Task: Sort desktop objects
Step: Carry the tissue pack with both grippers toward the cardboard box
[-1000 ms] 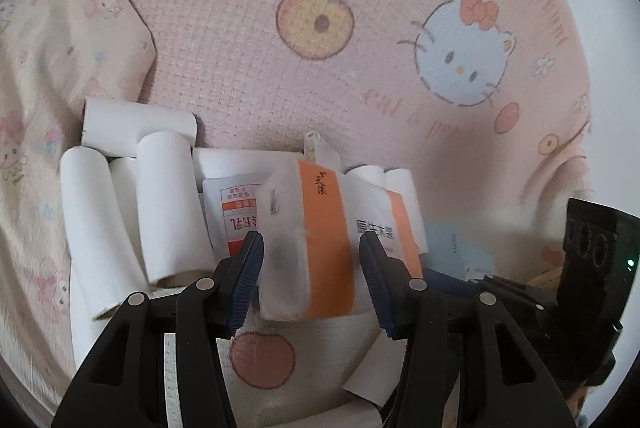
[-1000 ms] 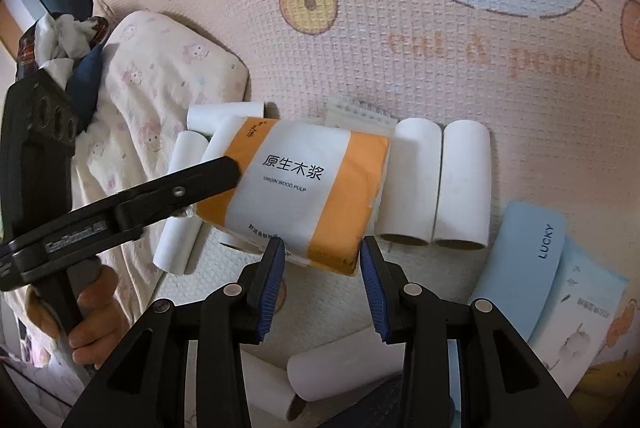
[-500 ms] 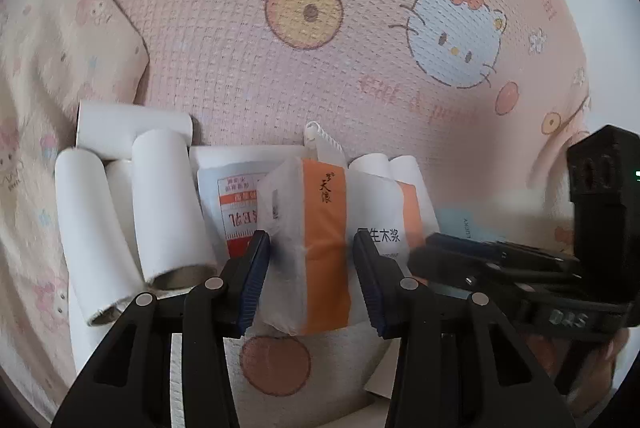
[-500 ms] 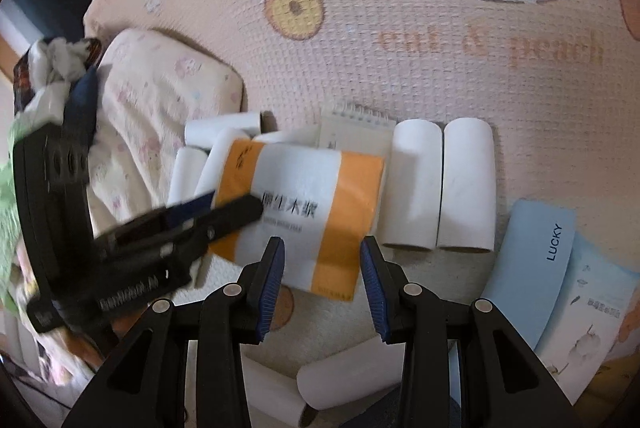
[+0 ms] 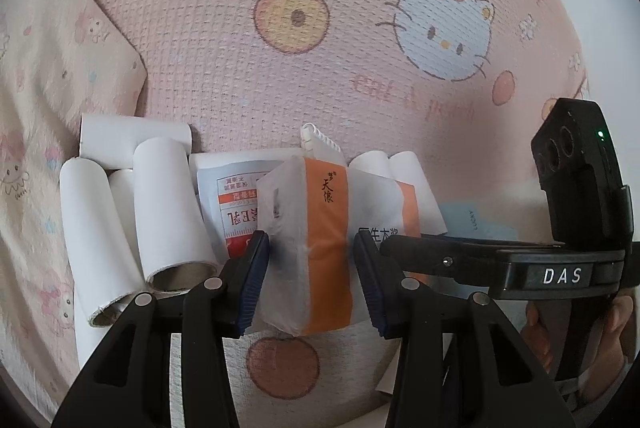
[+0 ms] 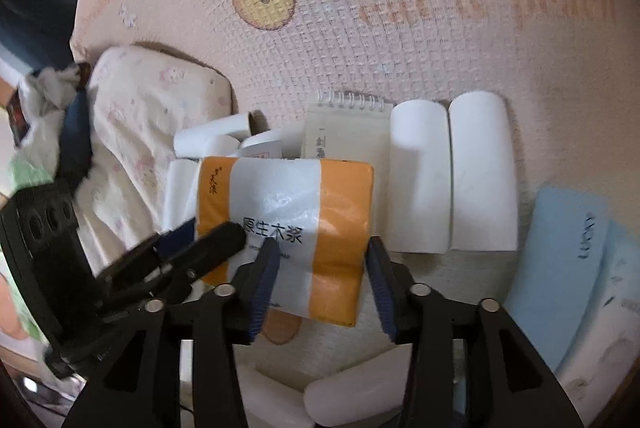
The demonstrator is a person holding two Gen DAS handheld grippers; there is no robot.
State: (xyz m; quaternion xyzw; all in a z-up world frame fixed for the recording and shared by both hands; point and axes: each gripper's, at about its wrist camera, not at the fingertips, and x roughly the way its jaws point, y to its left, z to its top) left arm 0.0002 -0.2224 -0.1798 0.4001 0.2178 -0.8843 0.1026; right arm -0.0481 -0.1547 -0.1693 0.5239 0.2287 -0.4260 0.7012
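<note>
An orange-and-white tissue pack point(image 5: 316, 248) point(image 6: 288, 228) lies over other items on the pink cartoon blanket point(image 5: 280, 75). My left gripper point(image 5: 312, 272) has its blue pads against the pack's left end, shut on it. My right gripper point(image 6: 320, 276) straddles the pack's near right corner with its jaws apart and open. In the left wrist view the right gripper's black finger point(image 5: 460, 260) reaches in from the right. In the right wrist view the left gripper's fingers point(image 6: 200, 252) lie on the pack.
White paper rolls lie left point(image 5: 168, 211) and right point(image 6: 448, 179) of the pack. A spiral notepad point(image 6: 344, 127) and a red-printed sachet point(image 5: 232, 203) sit behind it. Blue packets point(image 6: 560, 268) lie at the right, a pillow point(image 6: 152, 131) at the left, more rolls point(image 6: 352, 392) in front.
The pack has come down and turned flatter over the pile. The right gripper has moved in closer and now straddles its near corner. The left gripper keeps its hold.
</note>
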